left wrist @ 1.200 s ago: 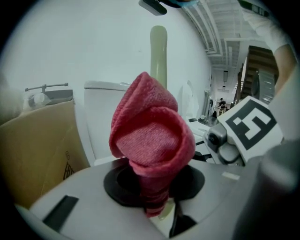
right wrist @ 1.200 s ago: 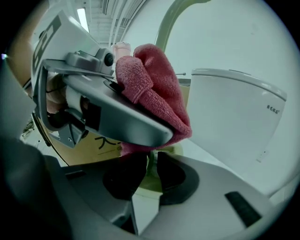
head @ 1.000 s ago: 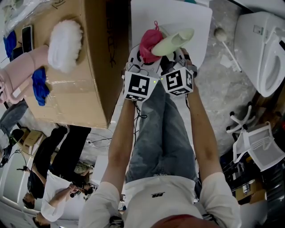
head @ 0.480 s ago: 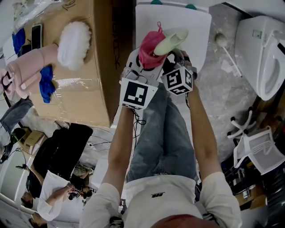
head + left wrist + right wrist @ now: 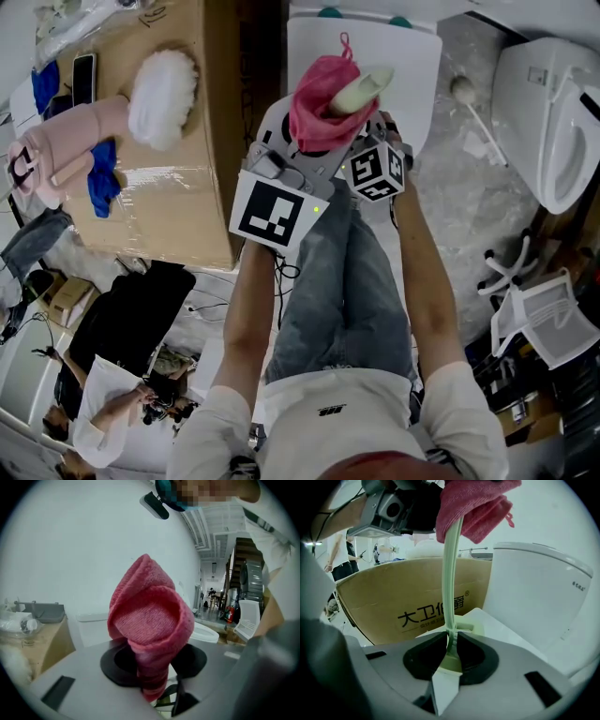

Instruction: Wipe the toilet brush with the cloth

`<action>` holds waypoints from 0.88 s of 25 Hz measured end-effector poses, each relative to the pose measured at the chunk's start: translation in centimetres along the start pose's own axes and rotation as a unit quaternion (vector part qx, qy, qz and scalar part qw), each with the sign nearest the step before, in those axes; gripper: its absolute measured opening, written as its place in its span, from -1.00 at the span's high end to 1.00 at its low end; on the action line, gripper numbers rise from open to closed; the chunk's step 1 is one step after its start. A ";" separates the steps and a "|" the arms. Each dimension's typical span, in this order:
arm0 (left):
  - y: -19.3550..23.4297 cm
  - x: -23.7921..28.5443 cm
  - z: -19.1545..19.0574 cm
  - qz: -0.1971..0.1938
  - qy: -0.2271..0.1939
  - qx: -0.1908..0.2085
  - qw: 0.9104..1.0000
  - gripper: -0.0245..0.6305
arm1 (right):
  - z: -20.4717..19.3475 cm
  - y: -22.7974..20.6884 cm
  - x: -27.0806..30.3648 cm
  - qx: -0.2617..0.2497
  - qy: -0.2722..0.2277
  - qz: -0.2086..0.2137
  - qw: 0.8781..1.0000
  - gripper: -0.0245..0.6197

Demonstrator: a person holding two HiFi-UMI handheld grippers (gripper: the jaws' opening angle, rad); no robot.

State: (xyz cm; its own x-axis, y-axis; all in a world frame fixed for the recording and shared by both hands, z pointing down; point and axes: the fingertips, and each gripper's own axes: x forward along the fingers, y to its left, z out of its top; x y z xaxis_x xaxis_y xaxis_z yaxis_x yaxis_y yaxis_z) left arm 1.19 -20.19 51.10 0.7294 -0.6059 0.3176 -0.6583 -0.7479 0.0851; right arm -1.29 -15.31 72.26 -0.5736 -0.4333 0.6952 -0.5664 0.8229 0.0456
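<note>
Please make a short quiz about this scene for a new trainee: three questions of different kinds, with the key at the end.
1. True or false: the right gripper is empty.
2. What stands between the jaws of the left gripper? A. a pink cloth B. a phone C. a fluffy slipper
3. Name the white fixture at the right edge of the head view.
Key: 1. False: it is shut on the pale green toilet brush. 2. A; these jaws are opening, with the cloth between them. 3. A toilet.
</note>
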 end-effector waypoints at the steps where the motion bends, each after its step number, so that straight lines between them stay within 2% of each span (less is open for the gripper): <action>1: 0.0 0.0 0.5 -0.004 -0.003 -0.003 1.000 0.43 | 0.0 0.0 0.0 0.001 -0.001 0.001 1.000 0.72; 6: -0.1 0.2 1.9 -0.015 -0.003 0.000 1.000 0.40 | 0.0 -0.1 -0.1 0.003 -0.003 0.006 1.000 0.72; 12: 0.2 -0.2 1.1 -0.011 -0.006 -0.010 1.000 0.42 | 0.1 0.1 0.0 0.002 -0.004 0.010 1.000 0.72; 16: 0.0 -0.1 -0.3 -0.009 0.004 -0.007 1.000 0.46 | 0.0 0.0 -0.1 0.005 -0.006 0.009 1.000 0.72; 22: -0.2 0.0 -3.8 -0.003 0.012 -0.036 0.999 0.53 | 0.1 0.0 -0.2 0.005 -0.009 0.010 1.000 0.72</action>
State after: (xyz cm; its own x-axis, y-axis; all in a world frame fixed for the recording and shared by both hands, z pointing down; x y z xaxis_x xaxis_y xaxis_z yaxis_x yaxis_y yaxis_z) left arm 0.61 -18.96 54.65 0.7288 -0.5947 0.3394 -0.6669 -0.7288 0.1551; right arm -1.26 -15.22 72.09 -0.5945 -0.4238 0.6833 -0.5607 0.8276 0.0254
